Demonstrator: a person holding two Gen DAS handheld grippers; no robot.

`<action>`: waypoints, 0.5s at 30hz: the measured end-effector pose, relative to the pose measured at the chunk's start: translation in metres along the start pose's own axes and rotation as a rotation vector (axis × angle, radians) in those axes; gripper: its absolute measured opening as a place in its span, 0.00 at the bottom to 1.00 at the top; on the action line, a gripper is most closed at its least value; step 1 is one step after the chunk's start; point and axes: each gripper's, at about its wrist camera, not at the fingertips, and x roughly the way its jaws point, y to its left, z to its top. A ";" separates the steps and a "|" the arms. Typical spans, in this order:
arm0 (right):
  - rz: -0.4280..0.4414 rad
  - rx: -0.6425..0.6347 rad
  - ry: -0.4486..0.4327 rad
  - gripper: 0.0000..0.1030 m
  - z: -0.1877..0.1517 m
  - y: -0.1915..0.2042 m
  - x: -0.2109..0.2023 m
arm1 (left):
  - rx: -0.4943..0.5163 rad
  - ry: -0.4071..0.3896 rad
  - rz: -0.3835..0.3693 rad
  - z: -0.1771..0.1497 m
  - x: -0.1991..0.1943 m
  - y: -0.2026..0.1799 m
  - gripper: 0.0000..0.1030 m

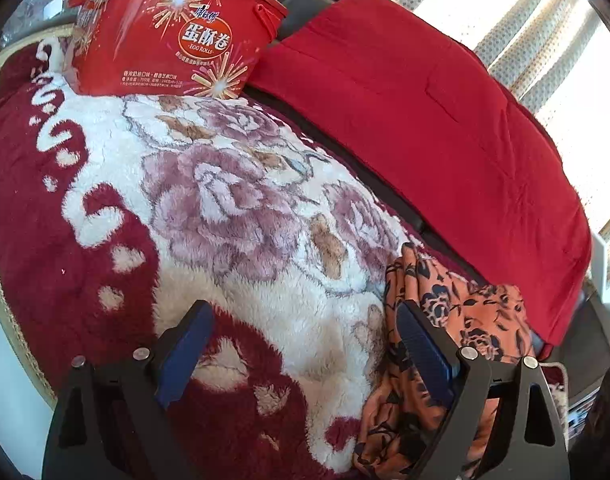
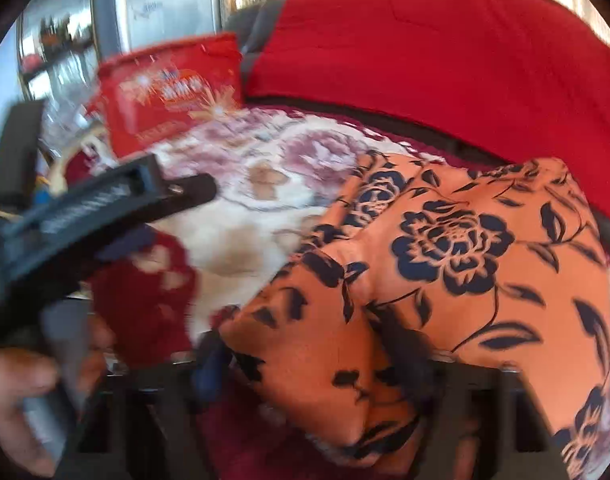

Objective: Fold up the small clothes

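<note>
An orange garment with dark blue roses [image 1: 477, 308] lies bunched on a plush red-and-white floral blanket [image 1: 225, 200]. My left gripper [image 1: 305, 336] is open wide over the blanket, nothing between its blue pads; its right finger [image 1: 421, 344] rests at the garment's left edge. In the right wrist view the garment [image 2: 445, 248] fills the middle. My right gripper [image 2: 309, 360] shows blurred at the bottom, its jaws apart with a fold of the garment lying between and over them. The left gripper's body [image 2: 105, 200] and a hand [image 2: 17, 392] sit at left.
A red egg-roll tin [image 1: 165, 40] with a handle stands at the blanket's far end. A folded red quilt [image 1: 425, 120] lies along the dark sofa back on the right. Bright dotted curtains [image 1: 525, 20] hang behind. The blanket's trimmed edge [image 1: 9, 320] runs down the left.
</note>
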 end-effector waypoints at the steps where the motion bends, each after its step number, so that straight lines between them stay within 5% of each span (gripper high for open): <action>1: 0.005 0.015 -0.013 0.74 -0.004 0.000 -0.007 | -0.011 0.003 -0.019 0.001 -0.001 0.001 0.89; 7: 0.065 0.170 -0.074 0.74 -0.041 -0.024 -0.056 | 0.094 0.098 -0.275 -0.009 -0.016 -0.034 0.89; 9: 0.074 0.215 -0.092 0.74 -0.054 -0.033 -0.074 | 0.218 0.155 -0.242 -0.022 -0.011 -0.054 0.87; 11: 0.091 0.270 -0.093 0.74 -0.062 -0.045 -0.084 | 0.229 0.308 -0.126 -0.037 0.017 -0.051 0.56; 12: 0.107 0.316 -0.096 0.74 -0.068 -0.054 -0.089 | 0.141 0.419 -0.120 -0.042 0.035 -0.035 0.40; 15: 0.146 0.484 -0.111 0.74 -0.087 -0.087 -0.102 | 0.061 0.397 -0.142 -0.032 0.029 -0.022 0.38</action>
